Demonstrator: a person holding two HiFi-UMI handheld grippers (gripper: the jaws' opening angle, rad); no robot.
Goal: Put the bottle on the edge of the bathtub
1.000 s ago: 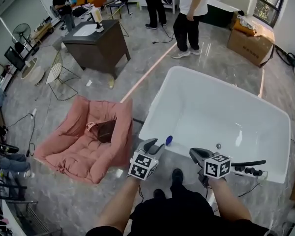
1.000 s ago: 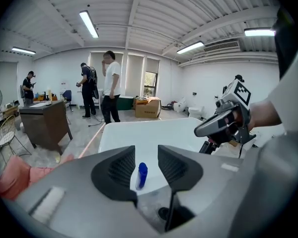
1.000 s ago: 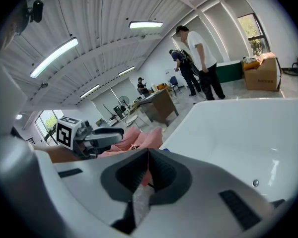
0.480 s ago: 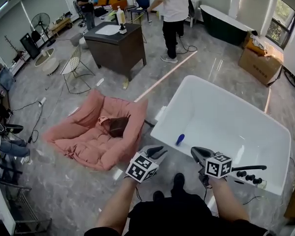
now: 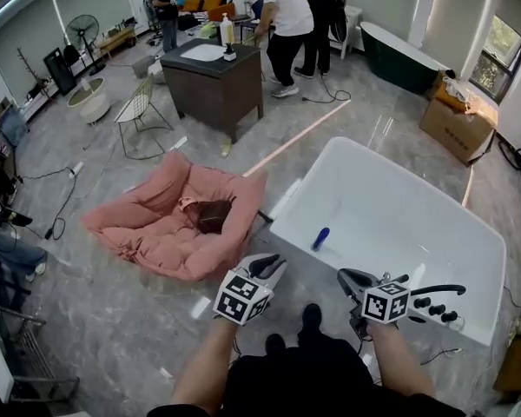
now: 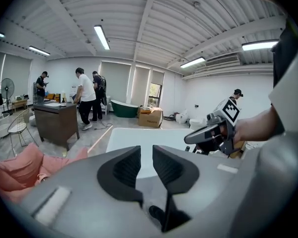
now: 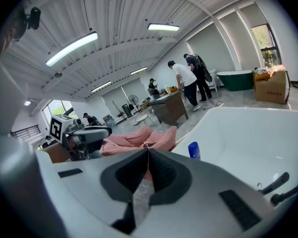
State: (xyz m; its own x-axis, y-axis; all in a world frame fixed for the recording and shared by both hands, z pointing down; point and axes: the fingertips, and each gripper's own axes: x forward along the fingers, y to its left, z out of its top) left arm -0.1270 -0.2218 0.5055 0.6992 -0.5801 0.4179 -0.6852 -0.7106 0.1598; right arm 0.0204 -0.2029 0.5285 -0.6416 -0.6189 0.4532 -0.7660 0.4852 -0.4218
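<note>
A small blue bottle (image 5: 319,239) stands on the near-left rim of the white bathtub (image 5: 391,215); it also shows in the right gripper view (image 7: 194,150). My left gripper (image 5: 270,266) hovers a short way to the near left of the bottle and does not touch it. Its jaws are closing with a narrow gap and nothing between them (image 6: 146,151). My right gripper (image 5: 351,277) hangs over the tub's near rim, right of the bottle, with its jaws shut and empty (image 7: 148,150).
A pink cushion (image 5: 169,224) with a dark brown object (image 5: 213,216) lies on the floor left of the tub. A black faucet (image 5: 434,294) sits on the near-right rim. Further back are a dark vanity (image 5: 215,81), a wire chair (image 5: 143,102), standing people (image 5: 278,16) and a cardboard box (image 5: 456,115).
My left gripper has drawn back from the bottle and its jaws have narrowed. The bottle stays on the rim. The head view has swung, and the people at the back have moved.
</note>
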